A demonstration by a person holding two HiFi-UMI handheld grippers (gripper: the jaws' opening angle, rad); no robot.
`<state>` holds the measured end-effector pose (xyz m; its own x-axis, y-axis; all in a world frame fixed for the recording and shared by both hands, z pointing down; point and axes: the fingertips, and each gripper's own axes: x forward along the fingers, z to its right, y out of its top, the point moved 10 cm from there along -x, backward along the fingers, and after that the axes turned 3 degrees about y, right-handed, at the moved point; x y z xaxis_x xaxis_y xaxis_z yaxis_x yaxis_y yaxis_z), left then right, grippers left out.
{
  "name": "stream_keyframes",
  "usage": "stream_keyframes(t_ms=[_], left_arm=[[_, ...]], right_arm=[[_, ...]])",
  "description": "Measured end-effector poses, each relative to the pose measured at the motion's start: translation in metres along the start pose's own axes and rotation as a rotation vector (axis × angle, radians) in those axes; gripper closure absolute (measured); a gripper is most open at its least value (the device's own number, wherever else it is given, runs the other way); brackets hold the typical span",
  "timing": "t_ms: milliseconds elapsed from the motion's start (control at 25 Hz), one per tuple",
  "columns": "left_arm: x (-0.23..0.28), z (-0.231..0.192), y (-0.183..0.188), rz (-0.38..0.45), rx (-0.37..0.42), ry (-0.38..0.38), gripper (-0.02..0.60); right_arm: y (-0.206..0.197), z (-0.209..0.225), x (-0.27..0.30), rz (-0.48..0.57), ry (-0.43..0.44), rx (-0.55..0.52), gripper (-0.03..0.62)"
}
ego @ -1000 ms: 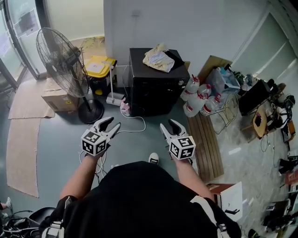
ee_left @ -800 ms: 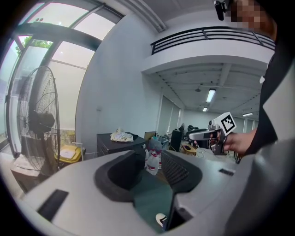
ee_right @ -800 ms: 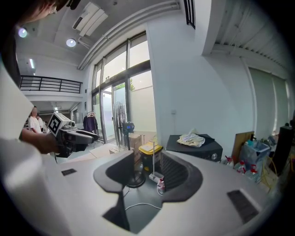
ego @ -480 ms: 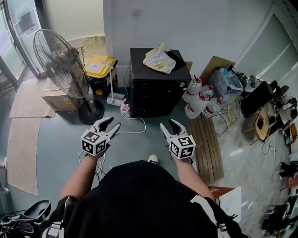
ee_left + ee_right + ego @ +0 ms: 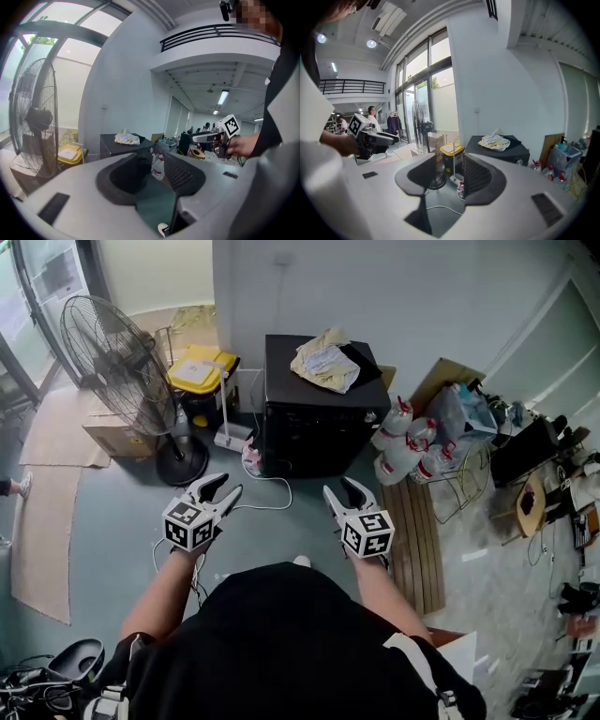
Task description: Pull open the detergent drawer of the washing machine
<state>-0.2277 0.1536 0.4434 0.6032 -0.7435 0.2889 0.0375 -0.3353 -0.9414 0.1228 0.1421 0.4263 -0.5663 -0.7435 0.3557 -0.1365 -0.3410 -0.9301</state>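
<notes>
The washing machine is a black box against the white wall, with a crumpled cloth on its top. I cannot make out its detergent drawer from here. My left gripper and right gripper are held side by side over the floor, a good way short of the machine's front, both open and empty. In the left gripper view the machine shows beyond the spread jaws of the left gripper. The right gripper view has the machine to the right of the right gripper.
A tall pedestal fan stands left of the machine, with a yellow-lidded bin and a cardboard box near it. A white cable lies on the floor in front. Plastic bottles and a wooden pallet are at the right.
The head view has shifted slightly, so the machine sits a little lower and nearer. Both grippers keep the same open pose in front of the person.
</notes>
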Motion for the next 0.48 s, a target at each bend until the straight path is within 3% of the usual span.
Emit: stream_keyframes(t_ms=[480], left_arm=[[0.054, -0.004, 0.019, -0.012, -0.013, 0.049, 0.402]], right_arm=[[0.012, 0.059, 0.037, -0.021, 0.057, -0.001, 0.405]])
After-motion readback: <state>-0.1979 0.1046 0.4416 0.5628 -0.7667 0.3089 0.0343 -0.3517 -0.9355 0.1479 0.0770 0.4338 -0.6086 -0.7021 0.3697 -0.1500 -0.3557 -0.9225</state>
